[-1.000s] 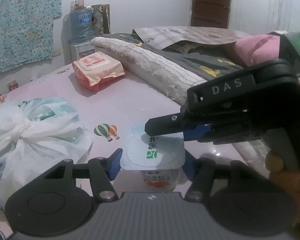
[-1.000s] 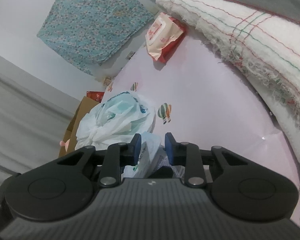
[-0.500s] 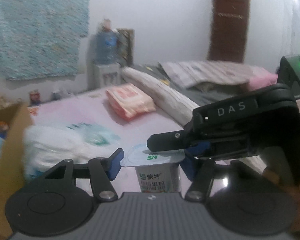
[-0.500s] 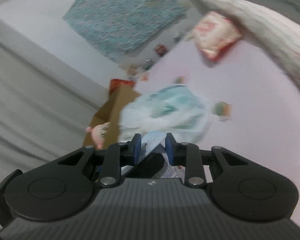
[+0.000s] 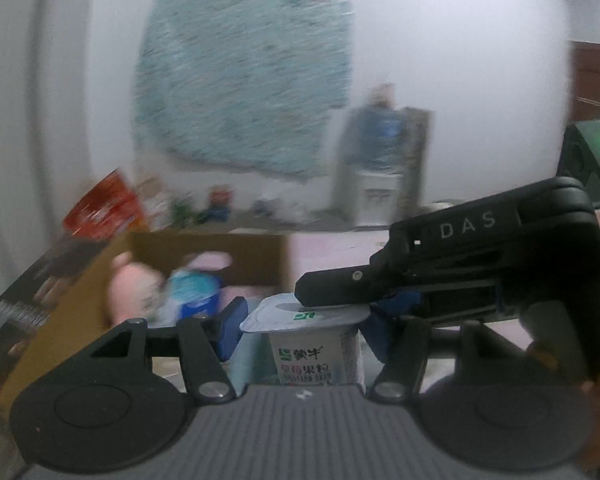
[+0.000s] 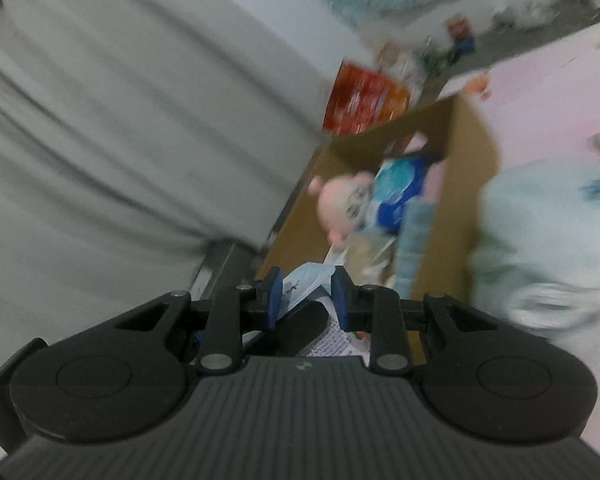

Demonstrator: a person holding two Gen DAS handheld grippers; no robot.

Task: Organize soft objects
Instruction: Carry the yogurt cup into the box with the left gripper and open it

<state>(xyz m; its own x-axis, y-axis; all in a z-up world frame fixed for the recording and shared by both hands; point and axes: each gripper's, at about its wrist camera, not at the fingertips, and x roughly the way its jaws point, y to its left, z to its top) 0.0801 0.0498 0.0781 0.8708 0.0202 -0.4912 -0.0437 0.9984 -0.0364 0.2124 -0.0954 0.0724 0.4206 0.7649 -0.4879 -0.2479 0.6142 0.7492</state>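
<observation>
A white yogurt cup (image 5: 312, 354) with a foil lid hangs in the air between the blue pads of my left gripper (image 5: 305, 332), which is shut on it. My right gripper (image 5: 340, 304) comes in from the right and pinches the lid's edge. In the right wrist view that pale lid (image 6: 306, 280) sits between the blue pads of the right gripper (image 6: 306, 304). Just beyond the cup stands an open cardboard box (image 5: 260, 256) holding a pink plush toy (image 5: 130, 288) and a blue packet (image 5: 196, 292). The background is blurred by motion.
The box (image 6: 456, 184) stands beside the pink bed sheet (image 6: 560, 92), with a white plastic bag (image 6: 548, 240) on the sheet at its right. A red packet (image 6: 364, 100) lies behind the box. A grey curtain (image 6: 100, 120) fills the left. A teal cloth (image 5: 244, 96) hangs on the wall.
Both grippers have lifted the yogurt cup off the bed and swung left with it. The bag and blankets left the left wrist view; the cardboard box now lies straight ahead.
</observation>
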